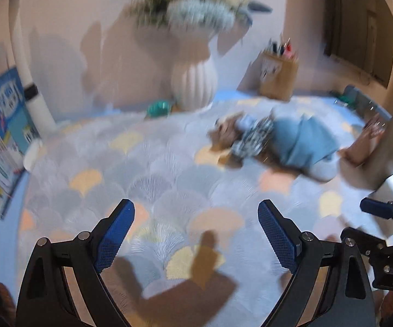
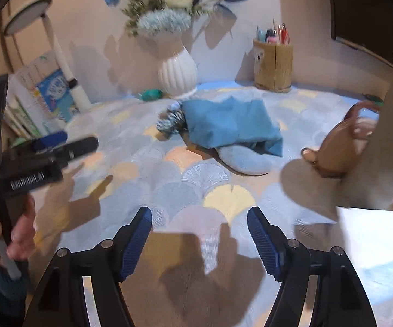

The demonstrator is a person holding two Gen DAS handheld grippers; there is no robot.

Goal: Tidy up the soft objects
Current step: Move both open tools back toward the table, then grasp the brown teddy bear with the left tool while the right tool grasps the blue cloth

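Blue cloth (image 2: 232, 125): far centre, light, limp; pinch a loose edge.
Left gripper (image 1: 196, 234): jaws apart, empty.
Right gripper (image 2: 199, 241): jaws apart, empty.

Your tabletop (image 2: 185, 179) wears a pastel fan pattern of grey, yellow and peach. On it you have a plain blue cloth (image 2: 232, 125), a black-and-white patterned piece (image 2: 170, 121) and a white ribbed vase (image 2: 177, 73).
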